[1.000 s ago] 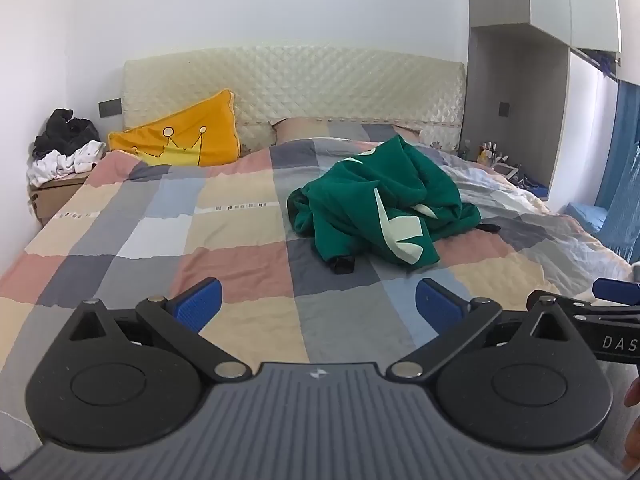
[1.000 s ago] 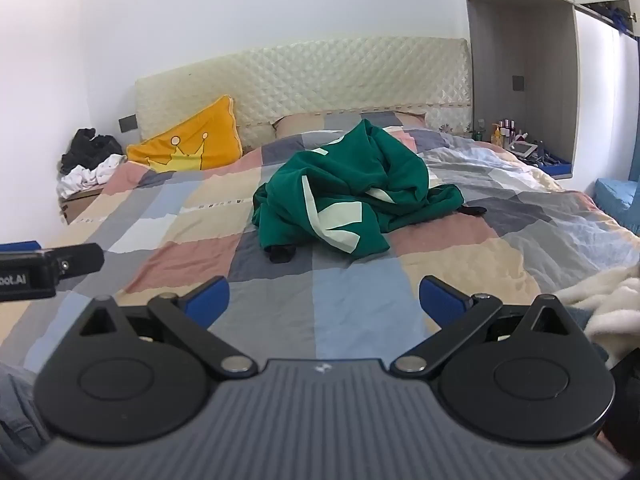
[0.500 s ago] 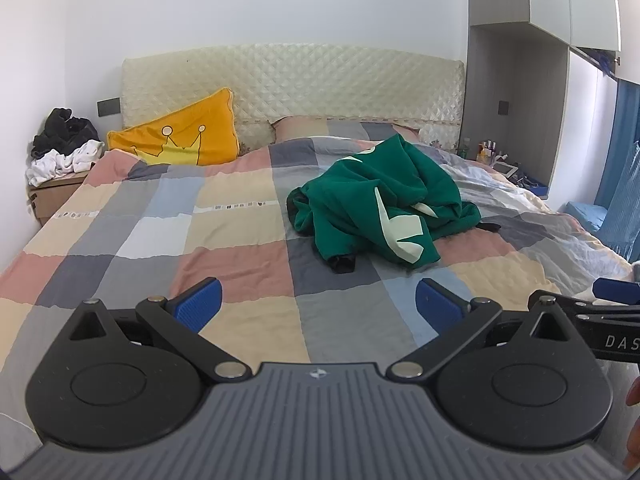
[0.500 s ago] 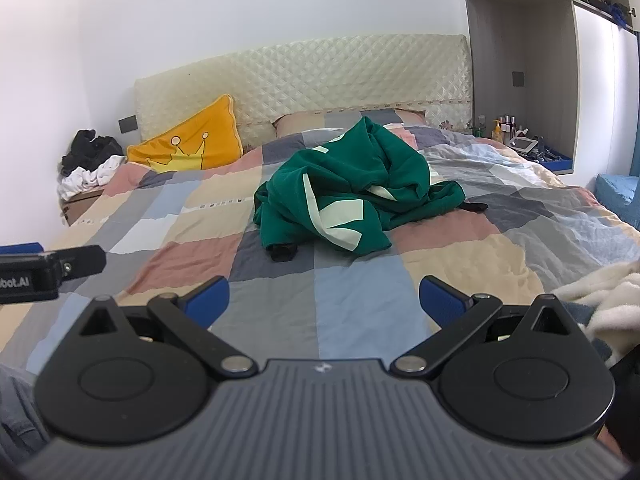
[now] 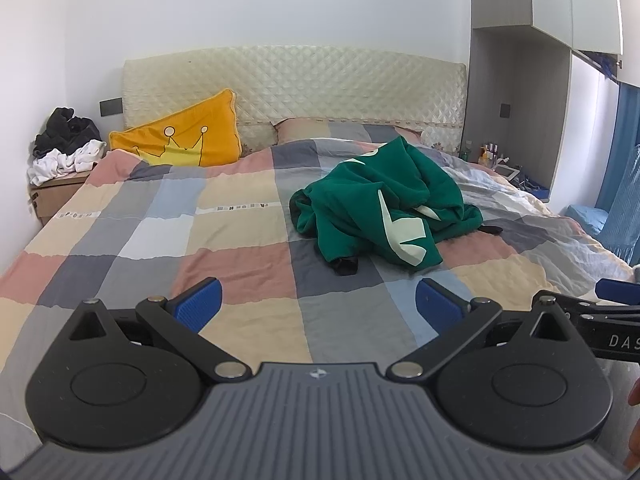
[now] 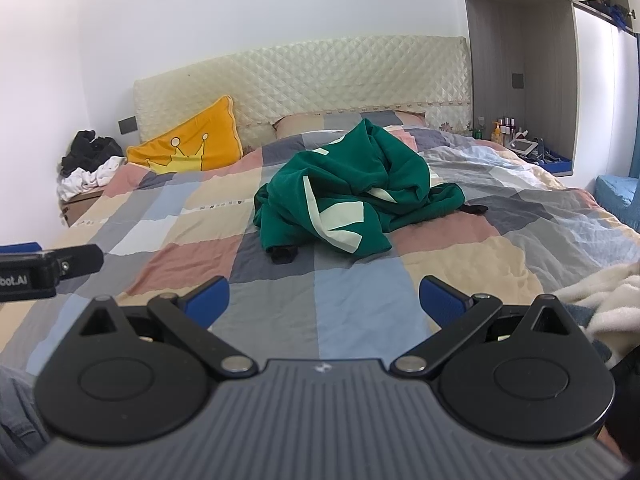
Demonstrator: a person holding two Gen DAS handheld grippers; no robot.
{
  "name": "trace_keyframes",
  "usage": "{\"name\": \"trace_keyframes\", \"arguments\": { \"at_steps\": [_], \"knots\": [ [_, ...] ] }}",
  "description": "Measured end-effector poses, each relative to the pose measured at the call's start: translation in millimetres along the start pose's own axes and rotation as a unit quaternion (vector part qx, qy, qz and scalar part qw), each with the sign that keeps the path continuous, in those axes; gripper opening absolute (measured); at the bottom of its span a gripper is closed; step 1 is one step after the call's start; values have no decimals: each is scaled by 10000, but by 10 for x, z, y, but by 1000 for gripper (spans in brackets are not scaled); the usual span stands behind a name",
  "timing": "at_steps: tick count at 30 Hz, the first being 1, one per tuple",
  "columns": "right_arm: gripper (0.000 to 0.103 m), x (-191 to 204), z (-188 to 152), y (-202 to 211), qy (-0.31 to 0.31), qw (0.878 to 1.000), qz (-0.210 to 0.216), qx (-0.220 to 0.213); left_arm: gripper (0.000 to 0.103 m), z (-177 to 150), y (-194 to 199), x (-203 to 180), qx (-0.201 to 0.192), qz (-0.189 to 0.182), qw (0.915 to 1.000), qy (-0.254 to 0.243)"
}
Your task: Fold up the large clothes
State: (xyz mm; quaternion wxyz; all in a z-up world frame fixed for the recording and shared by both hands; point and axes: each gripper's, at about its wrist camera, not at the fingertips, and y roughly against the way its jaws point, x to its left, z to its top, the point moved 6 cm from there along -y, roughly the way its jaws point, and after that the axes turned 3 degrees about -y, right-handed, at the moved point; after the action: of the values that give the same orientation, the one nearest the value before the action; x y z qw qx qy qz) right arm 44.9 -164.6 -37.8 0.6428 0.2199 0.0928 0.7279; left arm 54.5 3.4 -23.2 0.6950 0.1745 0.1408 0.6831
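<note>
A crumpled green garment (image 5: 384, 208) with pale markings and black cuffs lies in a heap on the checked bedspread (image 5: 240, 264), right of the bed's middle; it also shows in the right wrist view (image 6: 352, 196). My left gripper (image 5: 318, 306) is open and empty, held above the foot of the bed, well short of the garment. My right gripper (image 6: 324, 300) is open and empty, also short of the garment. The right gripper's body shows at the left wrist view's right edge (image 5: 600, 320); the left gripper's body shows at the right wrist view's left edge (image 6: 40, 272).
A yellow crown cushion (image 5: 180, 136) leans on the quilted headboard (image 5: 296, 92). A pile of black and white clothes (image 5: 66, 148) sits on a box at far left. A shelf with bottles (image 6: 504, 128) is at right. A cream blanket (image 6: 608, 296) lies at the bed's near right.
Both grippers have tilted and crept slightly; the garment sits a little differently in each view. Nothing was touched or taken hold of.
</note>
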Motion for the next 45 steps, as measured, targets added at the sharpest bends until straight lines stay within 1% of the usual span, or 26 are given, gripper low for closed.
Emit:
{"name": "trace_keyframes", "arguments": {
  "at_steps": [12,33,42,45],
  "knots": [
    [103,20,-8,-12,-1,10000,5,29,103,2,-17,93,-30,71,10000,40],
    [103,-3,-44,-18,-45,10000,11,55,103,-32,-39,79,-18,60,10000,47],
    [103,-12,-80,-73,19,9999,2,118,103,-99,-121,37,70,16,9999,73],
    [103,-39,-106,-109,-42,9998,-15,172,103,-116,-142,10,-6,-54,10000,19]
  ]
}}
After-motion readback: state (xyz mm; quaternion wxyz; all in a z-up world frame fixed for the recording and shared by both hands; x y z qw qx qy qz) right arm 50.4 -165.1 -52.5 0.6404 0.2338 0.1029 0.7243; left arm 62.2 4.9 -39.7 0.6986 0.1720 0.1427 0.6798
